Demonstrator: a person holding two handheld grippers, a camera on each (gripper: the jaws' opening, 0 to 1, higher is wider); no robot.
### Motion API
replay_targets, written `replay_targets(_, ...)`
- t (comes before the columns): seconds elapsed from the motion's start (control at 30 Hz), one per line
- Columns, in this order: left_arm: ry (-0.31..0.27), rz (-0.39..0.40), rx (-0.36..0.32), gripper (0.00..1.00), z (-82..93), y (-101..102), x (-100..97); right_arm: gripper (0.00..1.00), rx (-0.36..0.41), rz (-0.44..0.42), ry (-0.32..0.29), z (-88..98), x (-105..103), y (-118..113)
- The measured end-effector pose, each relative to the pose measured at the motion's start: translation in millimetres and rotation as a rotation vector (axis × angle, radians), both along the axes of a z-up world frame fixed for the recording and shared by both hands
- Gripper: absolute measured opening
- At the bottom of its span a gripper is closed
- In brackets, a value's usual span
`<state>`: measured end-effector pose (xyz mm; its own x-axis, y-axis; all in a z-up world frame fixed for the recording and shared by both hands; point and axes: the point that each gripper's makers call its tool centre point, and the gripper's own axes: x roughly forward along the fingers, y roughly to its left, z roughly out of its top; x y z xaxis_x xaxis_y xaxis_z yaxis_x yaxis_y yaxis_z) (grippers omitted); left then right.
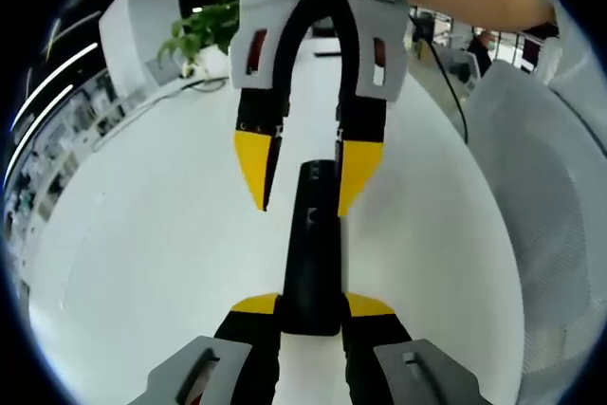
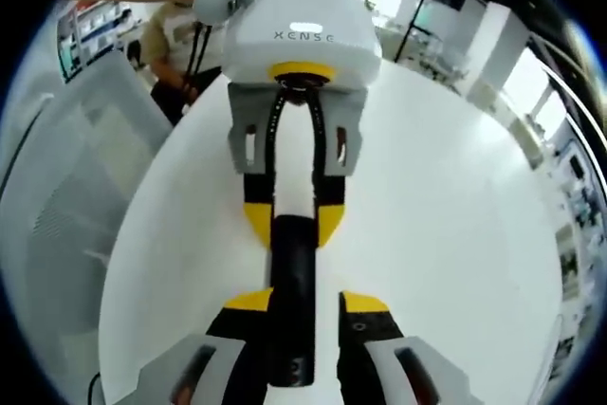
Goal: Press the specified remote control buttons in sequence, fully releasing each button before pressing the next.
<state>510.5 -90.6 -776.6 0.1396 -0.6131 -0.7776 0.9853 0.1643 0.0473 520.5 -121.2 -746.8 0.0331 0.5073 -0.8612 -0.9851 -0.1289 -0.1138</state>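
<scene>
Both claws meet over one black remote lying flat on the white table.

Seen from the left gripper view, the left gripper has its yellow-tipped jaws closed against the two long sides of the remote's near end, gripping it. The remote's long axis runs straight away from this claw, toward the right gripper, which comes in from the far side with its yellow tips pointing down at the remote's far end. Its jaws stand a little apart; one tip overlaps the remote's far right edge, the other hangs just left of it. Whether either tip touches a button cannot be told.

Seen from the right gripper view, the same remote runs lengthwise between the right gripper's own jaws, which sit just beside its sides, and ends at the left gripper, whose yellow tips clasp it.

A green plant stands at the table's far edge, and a pale mesh chair back stands beside the table.
</scene>
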Motion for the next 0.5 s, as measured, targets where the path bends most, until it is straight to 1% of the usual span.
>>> replay_targets(0.5,0.000,0.004,-0.009,0.24,0.5,-1.5,-0.6,0.23,0.004,-0.030,0.017,-3.8,1.3,-18.2)
